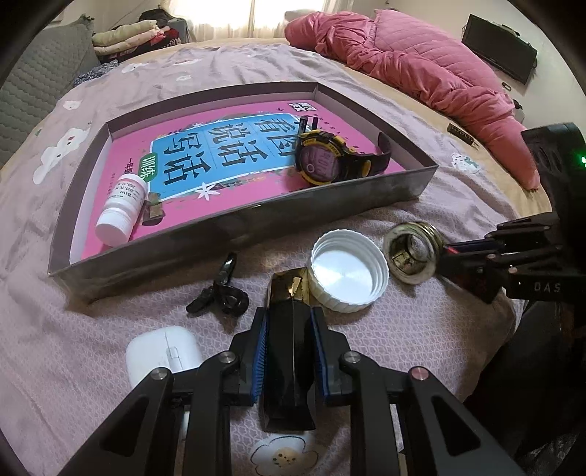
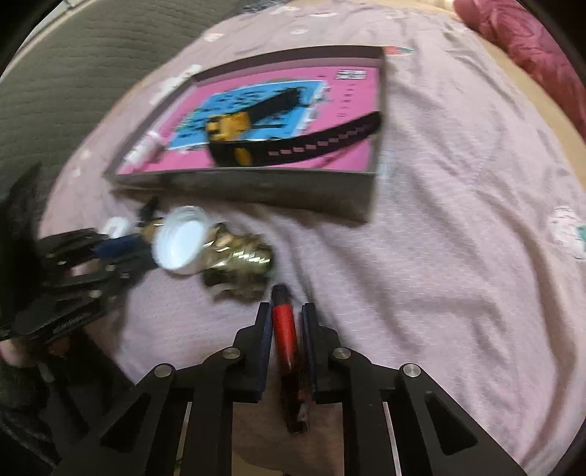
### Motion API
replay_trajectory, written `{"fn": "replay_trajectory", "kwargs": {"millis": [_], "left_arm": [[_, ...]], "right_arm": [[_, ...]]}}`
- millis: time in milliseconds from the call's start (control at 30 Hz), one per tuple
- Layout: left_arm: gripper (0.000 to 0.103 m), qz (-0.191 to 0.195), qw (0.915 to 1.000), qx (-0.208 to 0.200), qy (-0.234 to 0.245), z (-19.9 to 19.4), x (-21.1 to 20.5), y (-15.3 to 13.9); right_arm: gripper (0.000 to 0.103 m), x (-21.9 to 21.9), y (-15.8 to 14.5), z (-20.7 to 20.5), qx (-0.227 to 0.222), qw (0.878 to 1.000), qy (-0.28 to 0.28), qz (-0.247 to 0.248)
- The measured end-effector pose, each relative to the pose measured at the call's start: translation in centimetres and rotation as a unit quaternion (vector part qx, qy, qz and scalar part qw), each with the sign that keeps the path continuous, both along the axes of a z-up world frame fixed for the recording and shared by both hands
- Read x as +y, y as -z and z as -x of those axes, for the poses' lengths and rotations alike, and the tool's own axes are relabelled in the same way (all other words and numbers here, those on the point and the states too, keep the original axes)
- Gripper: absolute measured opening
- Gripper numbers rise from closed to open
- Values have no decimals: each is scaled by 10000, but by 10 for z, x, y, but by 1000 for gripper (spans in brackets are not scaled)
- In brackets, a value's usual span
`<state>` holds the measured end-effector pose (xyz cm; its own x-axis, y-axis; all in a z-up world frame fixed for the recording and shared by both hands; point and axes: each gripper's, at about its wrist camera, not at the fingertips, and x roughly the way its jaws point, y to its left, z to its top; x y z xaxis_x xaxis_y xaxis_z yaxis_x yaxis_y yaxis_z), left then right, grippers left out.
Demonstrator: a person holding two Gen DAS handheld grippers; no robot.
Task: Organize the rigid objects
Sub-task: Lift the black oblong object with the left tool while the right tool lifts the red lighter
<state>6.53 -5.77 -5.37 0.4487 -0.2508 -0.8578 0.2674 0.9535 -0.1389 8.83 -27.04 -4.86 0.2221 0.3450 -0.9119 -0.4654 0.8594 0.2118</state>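
Note:
My left gripper (image 1: 289, 318) is shut on a black faceted bottle with a gold end (image 1: 287, 366), low over the pink bedspread. My right gripper (image 2: 287, 309) is shut on a slim red and black stick (image 2: 284, 326); this view is blurred. Its tip also shows at the right of the left wrist view, right gripper (image 1: 450, 252), beside a metal ring (image 1: 412, 252). A white cap (image 1: 348, 271) lies open side up just ahead of the bottle. The grey tray (image 1: 238, 227) holds a pink book, a yellow and black watch (image 1: 326, 157) and a white pill bottle (image 1: 122, 208).
A black clip (image 1: 219, 289) and a white mouse (image 1: 161, 355) lie on the spread left of my left gripper. A pink quilt (image 1: 421, 62) is heaped at the back right, folded clothes (image 1: 132, 33) at the back left. A small dark bar (image 1: 463, 133) lies past the tray.

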Motion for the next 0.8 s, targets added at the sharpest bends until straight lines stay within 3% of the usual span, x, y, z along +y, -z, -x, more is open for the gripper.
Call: {"fn": "replay_trajectory", "kwargs": {"millis": [233,333,467,800], "left_arm": [[23,1,10000,12,-1,-1,0,2],[22,-34,10000,-15,38,0,-1,2],[22,-164,9997,-128,153,3,-5,-1],[22,238,9995,-192,125,8,1,-13]], "right_arm": [[16,19,7,16,-240,9970,-330,665],[10,17,6,13,-135,9989,-168,412],[11,4,0,8,-27,9999,102,1],[11,-14,-19,4,-247,9966,476,-627]]}}
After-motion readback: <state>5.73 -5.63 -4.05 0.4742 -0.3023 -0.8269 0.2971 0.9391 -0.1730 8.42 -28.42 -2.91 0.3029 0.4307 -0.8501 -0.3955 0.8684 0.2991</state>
